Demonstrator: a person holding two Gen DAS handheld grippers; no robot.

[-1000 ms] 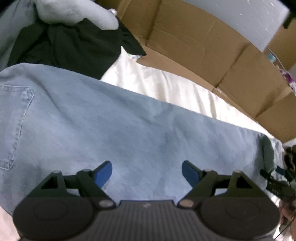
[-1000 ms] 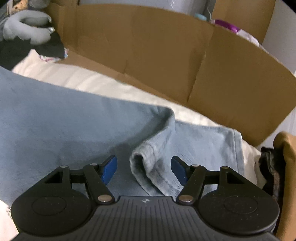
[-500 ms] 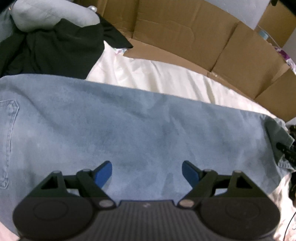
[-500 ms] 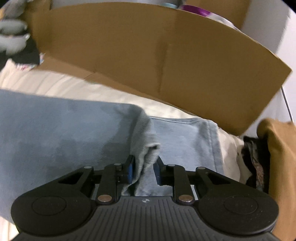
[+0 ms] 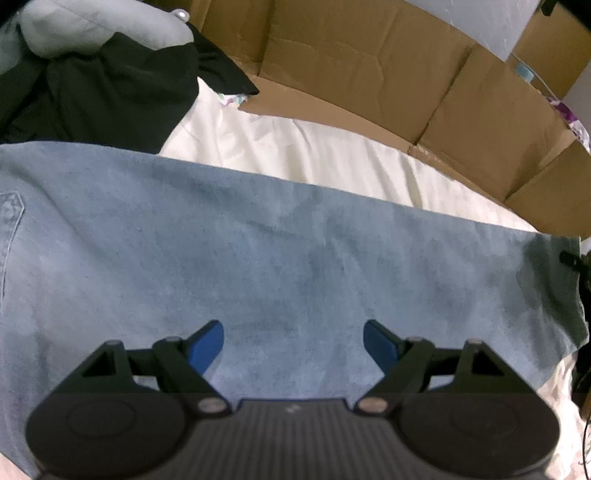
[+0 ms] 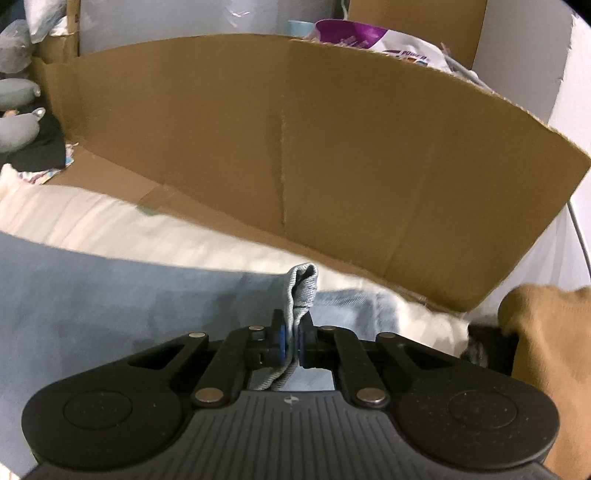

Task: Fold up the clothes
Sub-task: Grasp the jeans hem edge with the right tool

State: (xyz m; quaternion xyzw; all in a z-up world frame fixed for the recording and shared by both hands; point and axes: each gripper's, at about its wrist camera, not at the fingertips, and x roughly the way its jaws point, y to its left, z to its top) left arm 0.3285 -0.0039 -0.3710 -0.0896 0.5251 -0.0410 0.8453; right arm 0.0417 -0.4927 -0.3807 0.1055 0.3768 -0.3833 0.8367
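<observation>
Cardboard wall [image 6: 332, 147] behind pinched jeans hem [image 6: 301, 291]

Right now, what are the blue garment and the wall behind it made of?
Blue garment: looks like light-wash denim, matte and faded, with a stitched pocket at the left edge; probably jeans.
Wall: corrugated cardboard, plain brown, matte, with fold creases and a raw cut top edge.

A cream bed sheet [image 5: 332, 155] is spread under everything, bordered at the far side by a wall of flattened brown cardboard [image 6: 295, 147]. A black garment [image 5: 110, 96] is heaped at the far left, with a pale grey plush [image 5: 99, 26] resting on it. A purple-and-white bag [image 6: 369, 40] is seen behind the cardboard. A tan cloth [image 6: 546, 350] lies at the right edge.
</observation>
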